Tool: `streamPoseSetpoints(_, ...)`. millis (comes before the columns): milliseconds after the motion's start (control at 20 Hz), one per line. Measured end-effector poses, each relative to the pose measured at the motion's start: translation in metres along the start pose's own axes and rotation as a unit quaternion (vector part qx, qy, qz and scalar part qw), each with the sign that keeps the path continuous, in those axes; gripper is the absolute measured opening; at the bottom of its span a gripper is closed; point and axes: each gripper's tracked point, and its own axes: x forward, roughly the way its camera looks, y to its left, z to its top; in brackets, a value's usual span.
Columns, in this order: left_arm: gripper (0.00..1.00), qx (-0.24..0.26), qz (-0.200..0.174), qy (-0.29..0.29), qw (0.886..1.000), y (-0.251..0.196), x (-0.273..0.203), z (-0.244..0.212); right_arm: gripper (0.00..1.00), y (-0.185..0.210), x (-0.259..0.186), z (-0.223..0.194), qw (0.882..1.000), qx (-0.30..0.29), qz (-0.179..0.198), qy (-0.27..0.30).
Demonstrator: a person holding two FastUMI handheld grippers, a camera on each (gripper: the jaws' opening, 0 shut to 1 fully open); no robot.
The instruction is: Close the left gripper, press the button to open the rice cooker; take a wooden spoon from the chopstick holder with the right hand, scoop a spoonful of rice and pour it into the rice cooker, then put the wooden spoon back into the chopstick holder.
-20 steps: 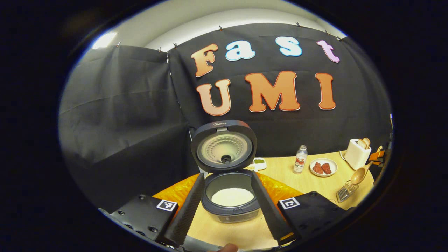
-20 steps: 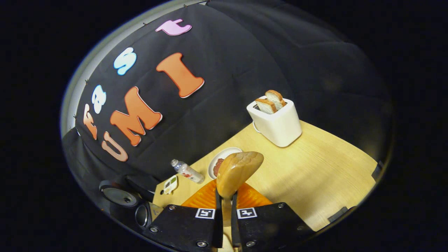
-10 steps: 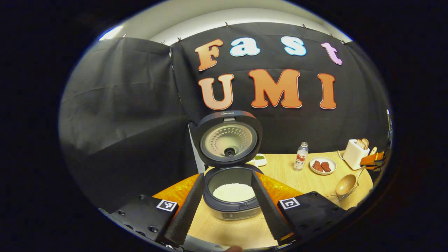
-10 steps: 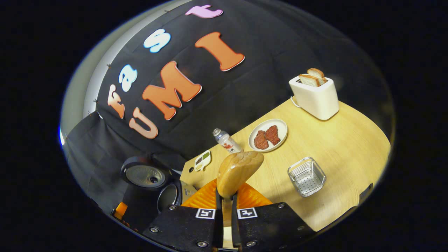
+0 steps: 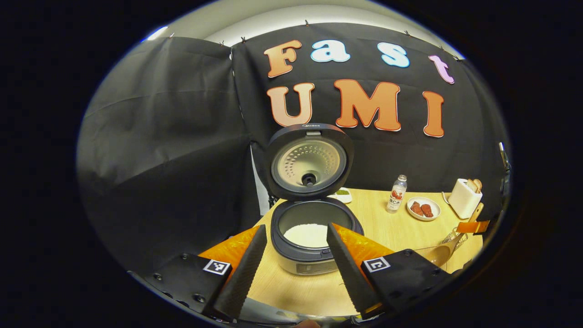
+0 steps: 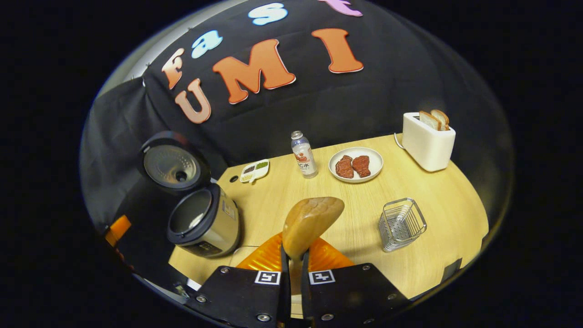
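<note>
One wooden spoon (image 6: 312, 221), pinched by its handle between the two fingers of the right gripper (image 6: 291, 269), bowl upright above the fingertips and over the table (image 6: 437, 191). Also seen in the left gripper view at the far right edge, low over the table, bowl (image 5: 435, 254) just in front of the wire holder.

One rice cooker (image 6: 205, 223) on the left of the table, lid (image 6: 173, 163) swung up and standing open behind the pot. In the left gripper view, same rice cooker (image 5: 314, 248) straight ahead, white rice (image 5: 306, 234) lying in the inner pot.

One chopstick holder (image 6: 401, 224), a wire basket, right of the spoon and apart from it.

Left gripper (image 5: 294, 269) spread wide, two fingers parted either side of the cooker's front, touching nothing.

Farther back: one small bottle (image 6: 304, 154), upright; one white plate (image 6: 374, 165) with two pieces of red meat (image 6: 353, 166), right of the bottle; one white toaster (image 6: 426, 143) at the far right with two slices of bread (image 6: 436, 119) standing in it; one small divided dish (image 6: 255, 171) left of the bottle, near the cooker.
</note>
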Motion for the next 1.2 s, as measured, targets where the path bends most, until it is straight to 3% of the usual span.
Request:
streamPoseSetpoints(350, 0.91, 0.0, 0.01, 0.015, 1.0, 0.01, -0.004, -0.012, 0.09, 0.011, 0.014, -0.032, 0.985, -0.167, -0.048, 0.008)
streamPoseSetpoints(600, 0.9, 0.002, 0.017, 0.017, 1.0, 0.014, -0.002, -0.012, 0.09, 0.027, 0.016, -0.045, 0.959, -0.275, -0.069, -0.017)
streamPoseSetpoints(900, 0.9, 0.024, 0.019, 0.015, 0.999, 0.014, -0.002, -0.01, 0.08, 0.029, 0.025, -0.072, 0.944, -0.318, -0.084, -0.023)
streamPoseSetpoints(1200, 0.91, 0.023, 0.017, 0.023, 0.999, 0.017, -0.001, -0.014, 0.08, 0.04, 0.026, -0.083, 0.943, -0.316, -0.094, -0.044)
